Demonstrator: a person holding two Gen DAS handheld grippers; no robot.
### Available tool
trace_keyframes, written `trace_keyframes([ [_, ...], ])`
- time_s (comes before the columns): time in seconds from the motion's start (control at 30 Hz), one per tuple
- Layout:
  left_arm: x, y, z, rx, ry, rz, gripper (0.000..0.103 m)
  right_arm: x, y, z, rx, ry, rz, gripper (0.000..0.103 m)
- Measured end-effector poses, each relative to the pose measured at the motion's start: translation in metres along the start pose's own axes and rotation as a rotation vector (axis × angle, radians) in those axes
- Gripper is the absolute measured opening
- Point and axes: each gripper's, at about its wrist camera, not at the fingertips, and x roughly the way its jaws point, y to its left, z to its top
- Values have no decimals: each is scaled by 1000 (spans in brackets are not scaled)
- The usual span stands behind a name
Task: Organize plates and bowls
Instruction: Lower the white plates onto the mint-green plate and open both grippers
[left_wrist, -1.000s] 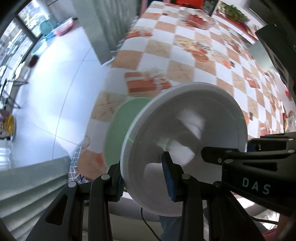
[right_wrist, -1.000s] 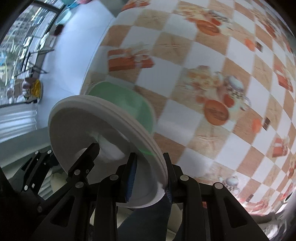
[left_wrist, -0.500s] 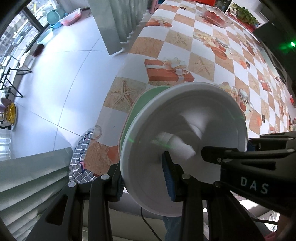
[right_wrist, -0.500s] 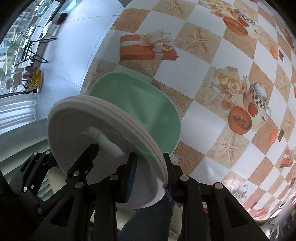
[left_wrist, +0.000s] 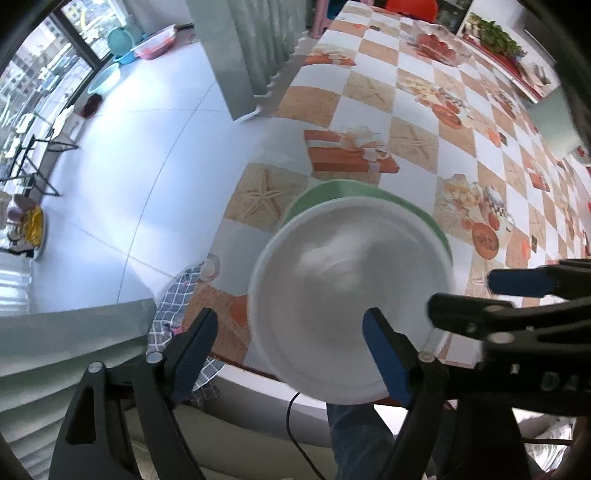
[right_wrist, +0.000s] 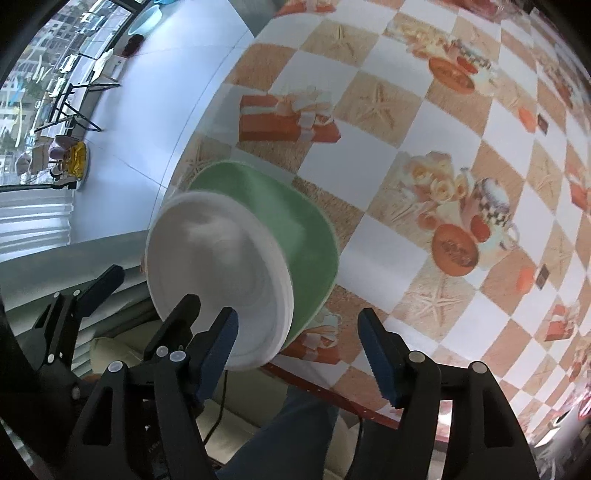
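Note:
A white plate (left_wrist: 347, 295) lies blurred on top of a green plate (left_wrist: 332, 192) near the table's front edge; both also show in the right wrist view, the white plate (right_wrist: 214, 266) over the green plate (right_wrist: 295, 236). My left gripper (left_wrist: 291, 343) is open, its fingers either side of the white plate's near rim. My right gripper (right_wrist: 299, 343) is open just in front of both plates, its left fingertip (right_wrist: 221, 332) by the white plate's edge. Neither holds anything.
The checkered tablecloth (right_wrist: 424, 110) stretches away to the right. A checked cloth (left_wrist: 181, 291) hangs at the table's front left corner. White floor (left_wrist: 129, 166) lies beyond the left edge. A dish of food (left_wrist: 439, 40) sits far back.
Both grippers have opened and let go of the white plate, which has dropped onto the green plate. Both grippers have drawn back a little.

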Motion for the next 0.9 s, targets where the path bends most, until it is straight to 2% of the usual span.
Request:
trace_keyframes([
  [0.03,-1,0,-1,-3,2,3,84,-4,0,-2,-10,-16,-18,96],
  [0.13,-5,0,-3,-7,-8,3,85,-14,3,-8,-57,-36,-86,96],
  [0.3,-17,-5,-10,22,-27,-3,85,-25,7,-16,-99,-59,-140,96],
  [0.53,-33,-9,-20,56,-29,8,85,-40,3,-33,-79,-73,-104,96],
  [0.63,-37,-12,-24,72,9,30,85,-47,6,-37,-88,-83,-122,96],
  [0.9,-53,-26,-32,135,13,4,87,-56,10,-44,-74,-91,-122,96],
])
